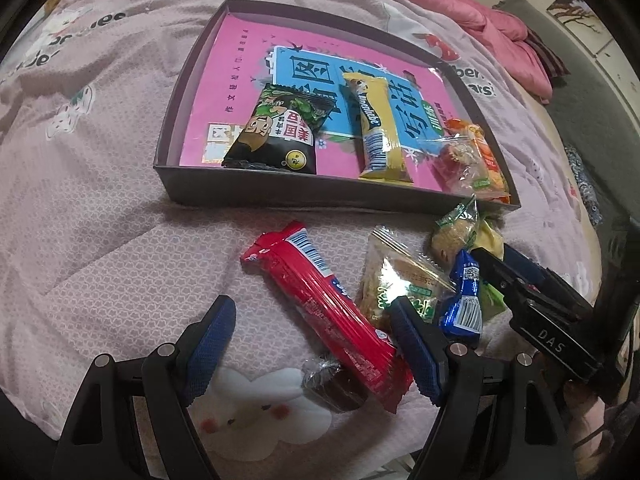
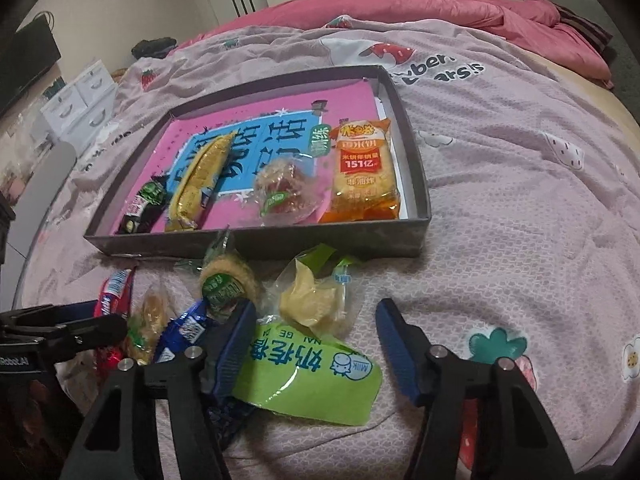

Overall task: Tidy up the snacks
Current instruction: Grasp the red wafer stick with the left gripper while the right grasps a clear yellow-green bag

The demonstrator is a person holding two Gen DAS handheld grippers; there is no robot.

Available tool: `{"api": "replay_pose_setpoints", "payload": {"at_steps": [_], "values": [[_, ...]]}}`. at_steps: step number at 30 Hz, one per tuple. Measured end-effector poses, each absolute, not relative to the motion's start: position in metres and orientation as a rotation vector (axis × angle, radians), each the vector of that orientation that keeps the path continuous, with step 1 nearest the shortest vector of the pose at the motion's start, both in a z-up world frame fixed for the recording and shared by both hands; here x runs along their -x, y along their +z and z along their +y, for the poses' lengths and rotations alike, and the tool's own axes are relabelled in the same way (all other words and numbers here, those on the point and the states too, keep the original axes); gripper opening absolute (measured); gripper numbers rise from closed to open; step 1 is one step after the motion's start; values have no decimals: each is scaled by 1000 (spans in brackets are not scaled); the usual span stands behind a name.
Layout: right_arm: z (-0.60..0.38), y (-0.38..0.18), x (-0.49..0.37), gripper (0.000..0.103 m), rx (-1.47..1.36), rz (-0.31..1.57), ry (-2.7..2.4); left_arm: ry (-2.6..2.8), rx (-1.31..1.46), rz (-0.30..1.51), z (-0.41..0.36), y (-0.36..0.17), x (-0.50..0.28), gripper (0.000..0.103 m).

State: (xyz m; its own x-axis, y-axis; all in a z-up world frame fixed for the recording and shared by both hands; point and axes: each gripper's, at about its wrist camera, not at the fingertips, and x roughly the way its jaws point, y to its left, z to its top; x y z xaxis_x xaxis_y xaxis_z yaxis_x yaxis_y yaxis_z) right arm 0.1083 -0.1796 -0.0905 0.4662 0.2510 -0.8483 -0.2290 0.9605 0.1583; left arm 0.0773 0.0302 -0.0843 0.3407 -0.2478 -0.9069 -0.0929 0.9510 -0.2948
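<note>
Right wrist view shows the bed (image 2: 520,208) under a pink quilt, and on it the grey tray (image 2: 256,242), already holding four snacks: a black-green packet, a yellow bar, a clear-wrapped sweet and an orange rice cracker pack (image 2: 366,172). The loose snacks lie on the quilt just in front of the tray's near wall. The right gripper (image 2: 316,340) straddles the green milk packet (image 2: 308,376), its fingers (image 2: 236,344) apart, and neither pad clearly presses the wrapper, so nothing is held yet. To do this step well, it should probably settle lower and close across the packet's narrow width, clear of the blue wrapper (image 2: 186,326) touching its left finger, so only one snack lifts. In the left wrist view, the left gripper (image 1: 308,344) hangs with its fingers spread wide around the red biscuit roll (image 1: 324,316), gripping nothing. The roll lies slantwise, so turning the wrist to pinch across it looks wise. A small dark candy (image 1: 336,388) sits against the roll's near end and could be dragged along.
</note>
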Motion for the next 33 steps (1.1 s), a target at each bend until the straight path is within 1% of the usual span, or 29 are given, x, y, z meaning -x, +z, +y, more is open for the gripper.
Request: {"api": "replay_pose_setpoints", "payload": {"at_steps": [7, 13, 18, 21, 23, 24, 25, 26, 27, 28, 31, 33], "values": [[-177, -94, -110, 49, 46, 1047, 260, -90, 318, 1219, 32, -85, -78, 81], [-170, -96, -110, 46, 112, 1039, 259, -84, 335, 1223, 36, -88, -78, 81], [-170, -97, -114, 43, 108, 1034, 265, -81, 351, 1233, 37, -89, -78, 76], [-169, -97, -115, 39, 122, 1023, 267, -84, 368, 1238, 40, -89, -78, 70], [-168, -97, -116, 38, 126, 1022, 269, -89, 379, 1237, 42, -89, -77, 58], [-168, -97, -116, 37, 123, 1022, 274, -97, 393, 1239, 42, -90, -78, 55], [-168, -97, -116, 37, 123, 1022, 274, -101, 398, 1241, 42, -90, -78, 48], [-169, -96, -117, 37, 113, 1023, 279, -106, 402, 1244, 42, -91, -79, 43], [-170, -96, -117, 37, 107, 1025, 281, -110, 409, 1245, 42, -92, -79, 41], [-171, -96, -117, 37, 99, 1026, 285, -118, 421, 1245, 42, -92, -80, 35], [-175, -95, -118, 36, 69, 1030, 298, -123, 434, 1243, 42, -93, -81, 27], [-179, -94, -119, 36, 38, 1033, 307, -126, 448, 1236, 44, -92, -81, 26]]}}
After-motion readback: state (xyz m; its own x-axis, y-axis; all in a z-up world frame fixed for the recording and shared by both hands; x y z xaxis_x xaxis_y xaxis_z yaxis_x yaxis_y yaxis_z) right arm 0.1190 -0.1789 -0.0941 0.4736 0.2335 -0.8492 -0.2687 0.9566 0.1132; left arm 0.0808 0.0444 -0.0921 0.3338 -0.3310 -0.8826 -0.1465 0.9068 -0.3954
